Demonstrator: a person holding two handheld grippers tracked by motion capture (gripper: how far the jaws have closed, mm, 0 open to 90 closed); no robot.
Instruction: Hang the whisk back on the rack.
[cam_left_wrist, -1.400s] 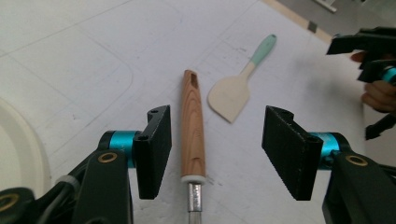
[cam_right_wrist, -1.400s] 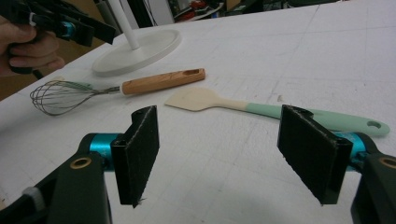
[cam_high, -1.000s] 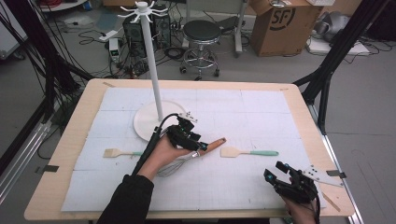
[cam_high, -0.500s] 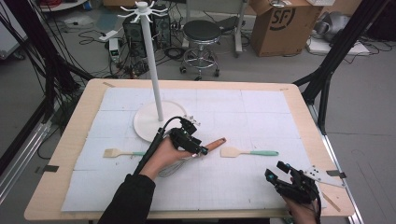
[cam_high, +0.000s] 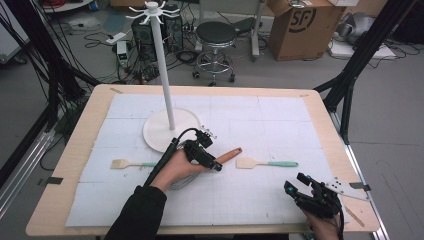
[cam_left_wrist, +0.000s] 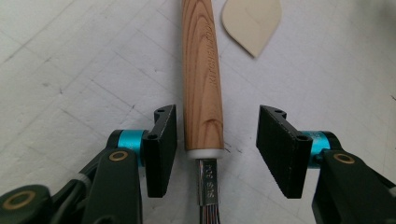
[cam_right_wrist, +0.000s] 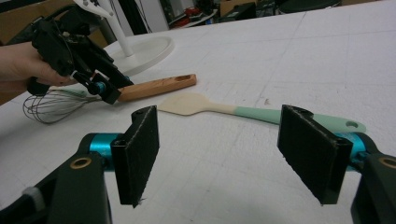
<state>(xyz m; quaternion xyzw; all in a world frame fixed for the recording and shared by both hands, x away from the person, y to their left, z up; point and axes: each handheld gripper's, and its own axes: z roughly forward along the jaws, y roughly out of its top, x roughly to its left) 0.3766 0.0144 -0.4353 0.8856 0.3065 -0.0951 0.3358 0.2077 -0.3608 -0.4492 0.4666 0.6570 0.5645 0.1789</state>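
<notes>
We see the left gripper (cam_high: 216, 165) lowered over a whisk (cam_left_wrist: 201, 93) that lies on the white mat (cam_high: 280, 135) near the middle of the table (cam_high: 85, 125). Its jaws straddle the whisk's wooden handle near the metal collar; they have just been closing, yet a gap shows on each side of the handle in the left gripper view (wider on one side), so the pads do not press on it. The handle points toward the right side of the table in the high view, and the wire loops (cam_right_wrist: 49, 105) lie under the hand that holds the gripper.

Just past the handle's end lies a spatula (cam_high: 267, 163) with a pale blade and a mint handle. A second spatula (cam_high: 127, 163) lies left of the hand. Behind the whisk stands a white rack (cam_high: 165, 90) on a round base.

The right gripper (cam_high: 301, 189) hovers near the table's front right corner, jaws wide apart with nothing between them.
</notes>
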